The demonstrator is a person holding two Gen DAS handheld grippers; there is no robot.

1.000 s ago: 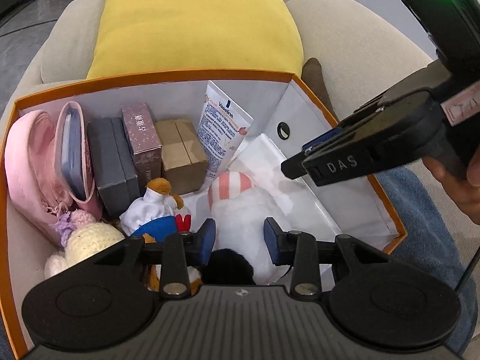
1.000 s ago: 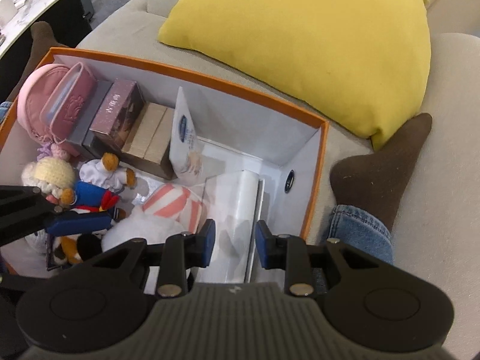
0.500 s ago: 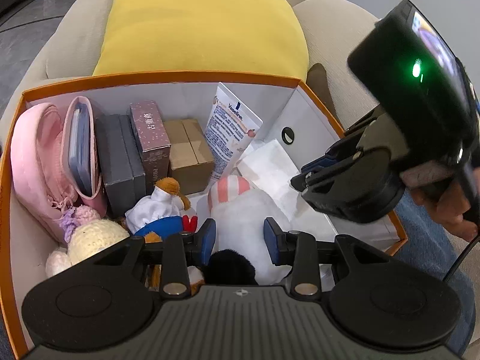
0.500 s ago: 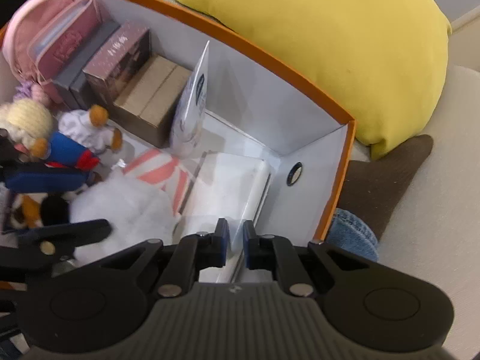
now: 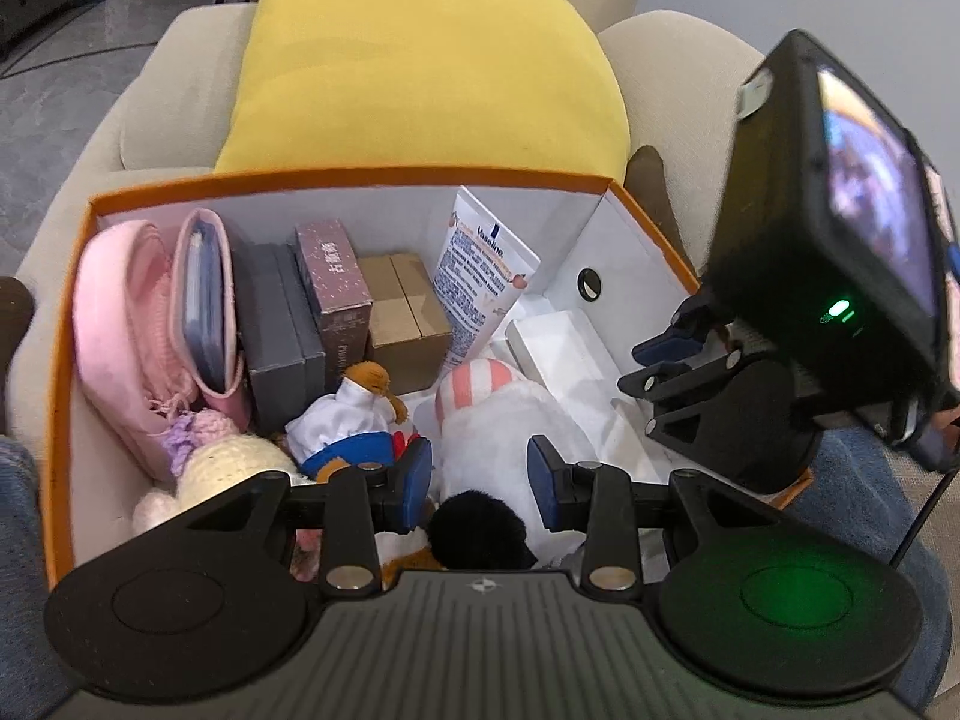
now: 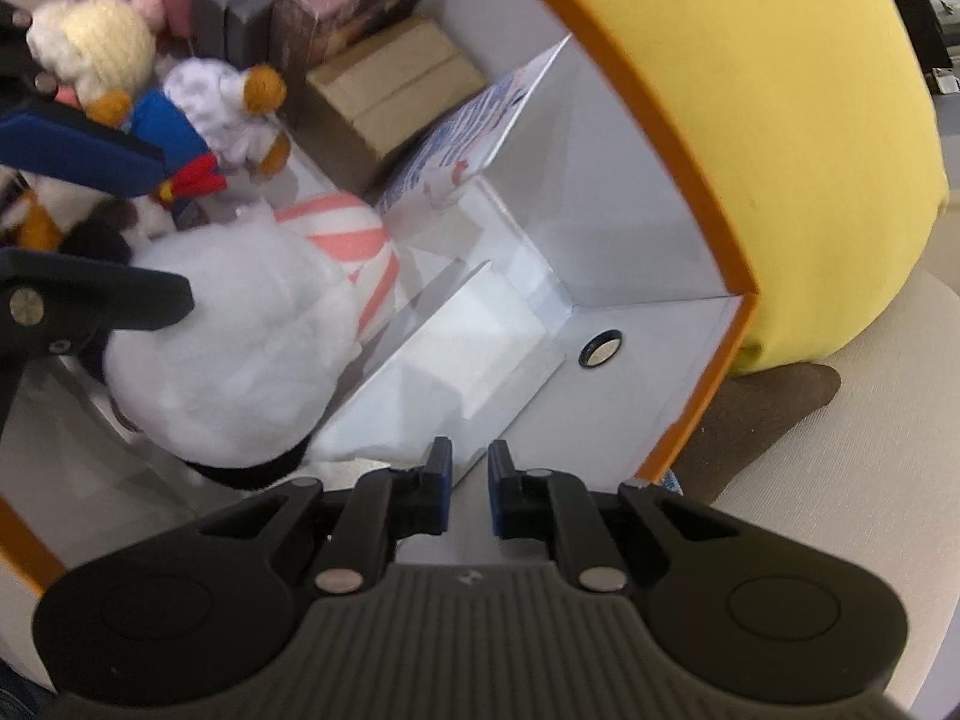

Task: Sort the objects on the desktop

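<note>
Right gripper (image 6: pixel 469 495) nearly closed, empty, above white box (image 6: pixel 474 354) at orange box's (image 6: pixel 690 192) right wall | left gripper (image 5: pixel 480 483) part-open, empty, over white plush (image 5: pixel 510 420).

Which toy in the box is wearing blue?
The duck toy with the orange beak. The knitted cream doll and the fluffy white plush have no blue.
</note>
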